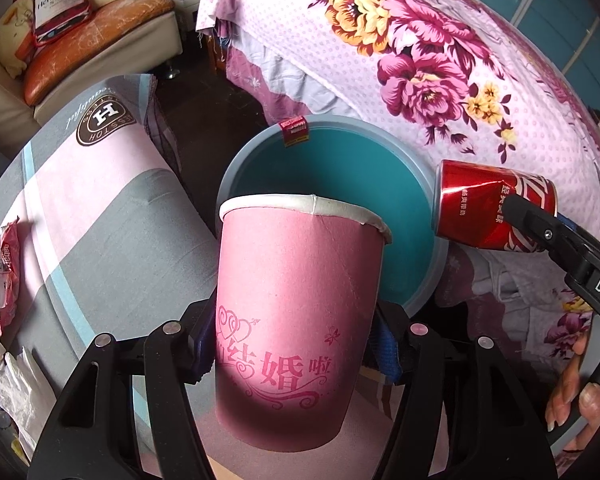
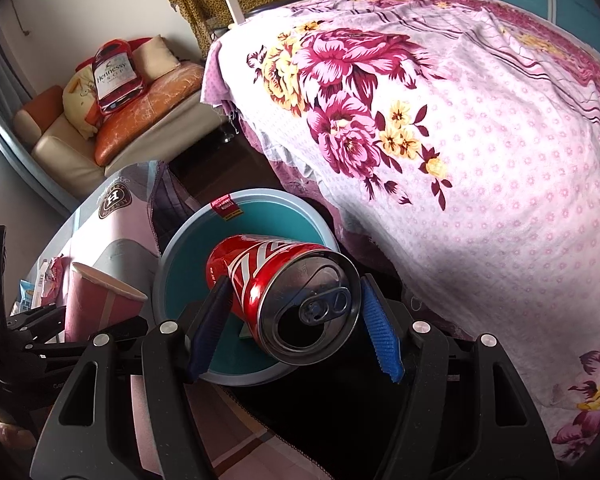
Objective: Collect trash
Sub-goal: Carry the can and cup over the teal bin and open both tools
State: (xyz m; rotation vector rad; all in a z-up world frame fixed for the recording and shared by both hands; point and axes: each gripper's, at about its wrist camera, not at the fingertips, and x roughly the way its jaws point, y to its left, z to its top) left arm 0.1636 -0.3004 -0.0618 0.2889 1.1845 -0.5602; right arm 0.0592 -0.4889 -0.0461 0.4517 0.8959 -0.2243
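A pink paper cup [image 1: 296,304] with red script stands upright between the fingers of my left gripper [image 1: 294,342], which is shut on its lower half. Just behind the cup is a round teal bin [image 1: 340,168] with a pale blue rim and a red label. A dented red drink can [image 2: 276,292] lies on its side in my right gripper [image 2: 296,320], whose blue pads [image 2: 382,340] clamp it, the opened top facing the camera. The can [image 1: 488,208] hangs over the bin's right rim. In the right wrist view the bin [image 2: 188,264] sits under the can and the cup [image 2: 96,304] is at the left.
A bed with a pink floral cover [image 1: 440,60] rises behind and right of the bin. A grey and pink cloth [image 1: 100,208] covers a surface at left, with wrappers [image 1: 4,276] at its edge. A sofa with cushions [image 2: 132,120] stands at the back. A person's hand [image 1: 572,400] holds the right gripper.
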